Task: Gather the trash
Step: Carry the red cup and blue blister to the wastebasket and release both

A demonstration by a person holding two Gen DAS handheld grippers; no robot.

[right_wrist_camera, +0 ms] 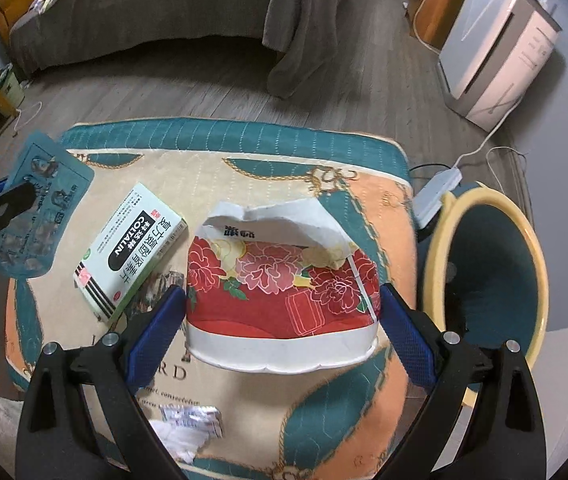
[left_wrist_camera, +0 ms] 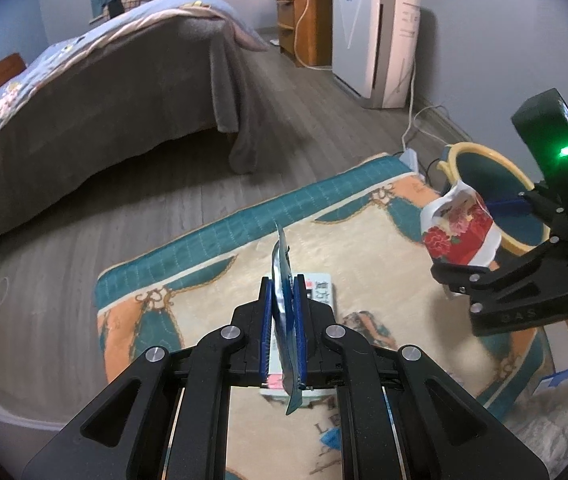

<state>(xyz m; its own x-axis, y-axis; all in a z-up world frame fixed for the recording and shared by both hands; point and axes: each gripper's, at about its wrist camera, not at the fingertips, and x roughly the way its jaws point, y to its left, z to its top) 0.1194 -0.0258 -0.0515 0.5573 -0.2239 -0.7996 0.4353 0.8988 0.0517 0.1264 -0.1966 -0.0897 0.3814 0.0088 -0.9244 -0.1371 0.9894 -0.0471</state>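
Observation:
My left gripper [left_wrist_camera: 284, 292] is shut on a thin blue foil packet [left_wrist_camera: 282, 264] that stands on edge between the pads, above the patterned cushion [left_wrist_camera: 212, 280]. In the right wrist view that packet [right_wrist_camera: 40, 204] hangs at the far left. My right gripper [right_wrist_camera: 282, 294] is shut on a crushed red floral paper cup [right_wrist_camera: 284, 272], pads pressed on both its sides. From the left wrist view the cup [left_wrist_camera: 456, 232] sits just in front of the yellow-rimmed teal bin [left_wrist_camera: 472, 148]. The bin [right_wrist_camera: 444, 240] stands to the cup's right, beside the cushion.
A green-and-white medicine box [right_wrist_camera: 132, 256] lies on the cushion [right_wrist_camera: 244, 148], and a crumpled foil wrapper [right_wrist_camera: 192, 424] lies near its front edge. A power strip [right_wrist_camera: 440, 188] and cables lie behind the bin. A bed [left_wrist_camera: 124, 92] and a white appliance [left_wrist_camera: 372, 40] stand further off on wood floor.

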